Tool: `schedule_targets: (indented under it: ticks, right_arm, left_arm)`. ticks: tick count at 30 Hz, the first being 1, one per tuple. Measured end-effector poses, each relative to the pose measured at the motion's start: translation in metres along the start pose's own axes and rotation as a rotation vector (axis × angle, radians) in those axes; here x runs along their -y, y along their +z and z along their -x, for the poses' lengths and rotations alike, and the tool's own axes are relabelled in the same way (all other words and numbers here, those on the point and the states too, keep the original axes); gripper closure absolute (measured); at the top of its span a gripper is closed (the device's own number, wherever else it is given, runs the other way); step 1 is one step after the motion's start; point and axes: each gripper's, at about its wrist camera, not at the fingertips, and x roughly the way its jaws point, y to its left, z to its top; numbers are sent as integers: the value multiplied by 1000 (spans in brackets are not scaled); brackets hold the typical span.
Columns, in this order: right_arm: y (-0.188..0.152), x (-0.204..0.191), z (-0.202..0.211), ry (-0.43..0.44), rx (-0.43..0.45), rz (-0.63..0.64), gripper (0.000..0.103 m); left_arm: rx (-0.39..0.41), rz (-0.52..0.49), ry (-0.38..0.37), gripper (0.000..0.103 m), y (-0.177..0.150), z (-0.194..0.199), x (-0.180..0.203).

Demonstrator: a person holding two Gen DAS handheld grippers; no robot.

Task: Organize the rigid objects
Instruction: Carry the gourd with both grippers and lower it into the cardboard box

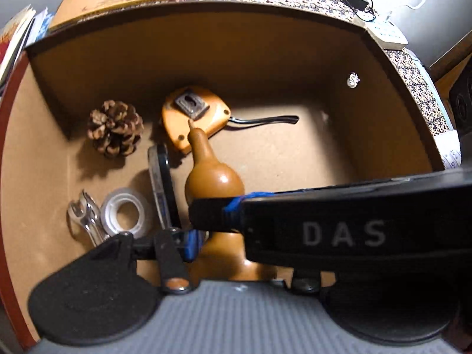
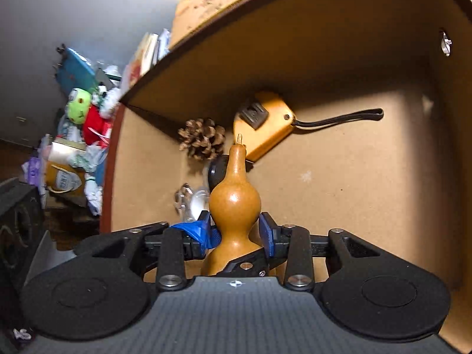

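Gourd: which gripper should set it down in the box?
Right. Its gripper is already shut on the gourd at the waist, over bare box floor. Left gripper's state is hidden.

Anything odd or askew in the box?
Nothing damaged or spilled. The right gripper clamps the gourd at its waist, upright over the box floor. Only oddity: a flat black disc stands on edge beside the tape roll rather than lying flat.

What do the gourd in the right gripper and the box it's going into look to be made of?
Gourd: looks like a dried natural gourd, or wood, with a glossy tan finish; a bright highlight sits on its bulb. Box: seemingly matte brown fibreboard or thick cardboard, with a flat unlit sheen and patterned covering on the outer rim.
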Motion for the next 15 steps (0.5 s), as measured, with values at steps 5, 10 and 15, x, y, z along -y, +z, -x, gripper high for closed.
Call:
schedule_targets:
  ticks: [5,10,15]
  right_arm:
    - [1,1,1,-23,-12,-7,83]
    - [2,1,1,-21,-20,6,83]
    - [3,-3,3,10,-5,28,83]
  left_arm:
    - [7,-3,12,48,-2,0,-4]
    - [23,10,18,38,-6,2,-9]
    - [53,11,34,37,-11,12,-10]
